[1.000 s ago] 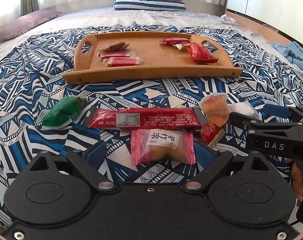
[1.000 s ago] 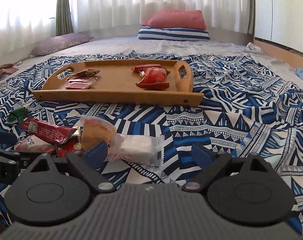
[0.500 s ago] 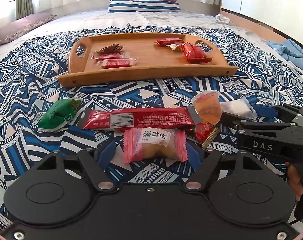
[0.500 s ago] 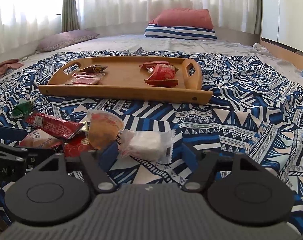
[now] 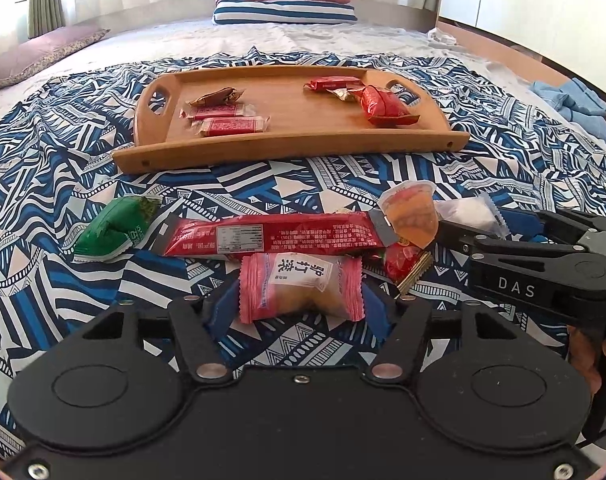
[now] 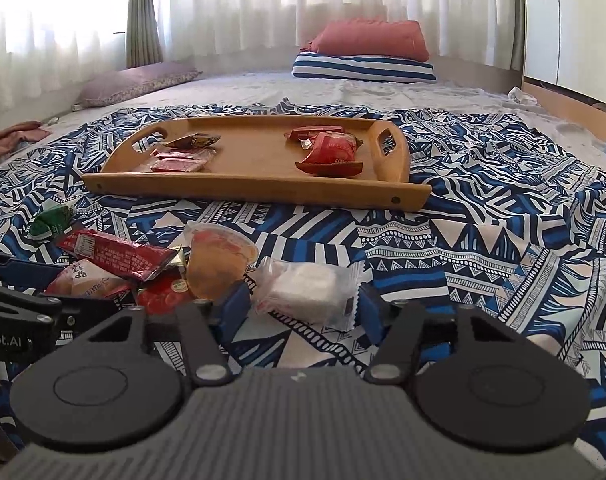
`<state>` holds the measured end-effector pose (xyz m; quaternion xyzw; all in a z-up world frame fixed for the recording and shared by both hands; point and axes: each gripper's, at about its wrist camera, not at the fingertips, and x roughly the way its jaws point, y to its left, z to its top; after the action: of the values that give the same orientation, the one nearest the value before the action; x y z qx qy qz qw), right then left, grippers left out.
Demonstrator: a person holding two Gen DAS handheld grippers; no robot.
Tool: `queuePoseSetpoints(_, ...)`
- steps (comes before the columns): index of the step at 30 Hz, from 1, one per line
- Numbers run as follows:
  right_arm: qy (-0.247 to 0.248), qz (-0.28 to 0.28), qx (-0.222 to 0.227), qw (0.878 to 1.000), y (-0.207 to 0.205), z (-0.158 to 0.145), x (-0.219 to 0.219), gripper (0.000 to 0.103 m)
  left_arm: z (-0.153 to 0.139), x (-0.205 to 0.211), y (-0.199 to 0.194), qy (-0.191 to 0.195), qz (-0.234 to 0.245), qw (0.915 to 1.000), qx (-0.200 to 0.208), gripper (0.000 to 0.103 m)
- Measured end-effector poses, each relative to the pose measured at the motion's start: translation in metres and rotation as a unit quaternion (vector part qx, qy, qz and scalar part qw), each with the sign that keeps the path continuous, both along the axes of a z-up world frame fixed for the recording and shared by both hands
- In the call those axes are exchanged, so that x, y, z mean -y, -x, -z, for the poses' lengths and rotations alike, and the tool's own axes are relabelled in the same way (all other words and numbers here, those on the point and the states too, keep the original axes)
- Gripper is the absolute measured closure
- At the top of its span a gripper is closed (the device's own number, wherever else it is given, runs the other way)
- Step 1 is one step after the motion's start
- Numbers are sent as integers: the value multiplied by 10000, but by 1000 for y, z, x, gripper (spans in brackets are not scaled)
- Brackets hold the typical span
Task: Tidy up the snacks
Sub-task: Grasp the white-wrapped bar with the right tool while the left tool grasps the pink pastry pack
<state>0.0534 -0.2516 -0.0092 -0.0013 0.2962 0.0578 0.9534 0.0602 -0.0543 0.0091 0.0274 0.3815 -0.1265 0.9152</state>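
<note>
A wooden tray (image 5: 295, 144) (image 6: 255, 188) lies on the patterned bedspread and holds several red snack packets. Loose snacks lie in front of it. My left gripper (image 5: 299, 312) is open around a pink-wrapped pastry (image 5: 299, 284), its blue pads on either side. Behind it lie a long red bar (image 5: 275, 234), a green packet (image 5: 115, 228), an orange jelly cup (image 5: 413, 214) and a small red packet (image 5: 405, 262). My right gripper (image 6: 303, 308) is open around a white clear-wrapped snack (image 6: 307, 290), its pads close beside it. The right gripper also shows in the left wrist view (image 5: 499, 226).
A striped pillow with a red cushion (image 6: 367, 52) lies at the head of the bed. A purple pillow (image 6: 135, 82) lies at the left. Blue cloth (image 5: 571, 104) lies at the right edge. The left gripper's body (image 6: 19, 308) sits at my right view's left.
Both grippers have moved forward and down onto their snacks. The pads of each have narrowed around the pink pastry and the white snack.
</note>
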Motion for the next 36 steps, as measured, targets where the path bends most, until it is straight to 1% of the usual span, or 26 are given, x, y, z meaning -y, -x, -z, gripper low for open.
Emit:
queuePoseSetpoints(5,-13,17,6,10000,0,0,0,39,1,2,0,-46,13,10000,36,40)
queuePoseSetpoints(9,-40,33,17,10000,2,0,0,40,0,-1,-1,30,14,10000,15,43)
queuePoseSetpoints(11,-53,60,38,10000,3,0,0,43,-2,-3,0,73,-4,10000,15,46)
queuePoseSetpoints(13,-96,104,74,9999,4,-1,1,48,-3,-6,1,121,-34,9999,32,49)
queuePoseSetpoints(14,-140,114,86,9998,5,-1,2,49,-5,-7,2,136,-50,9999,39,50)
queuePoseSetpoints(15,-177,131,106,9997,5,-2,2,55,-6,-8,3,134,-63,9999,53,52)
queuePoseSetpoints(17,-215,151,140,9996,6,-4,3,55,-8,-7,5,91,-65,9999,106,55)
queuePoseSetpoints(21,-123,146,172,9997,7,-6,1,56,-14,-8,8,41,-59,9998,203,56)
queuePoseSetpoints(27,-117,199,214,9995,10,-9,1,57,-25,-12,7,116,-147,9995,257,56)
queuePoseSetpoints(36,-183,332,245,9990,7,-25,4,58,-41,-20,-3,183,-268,9989,341,57)
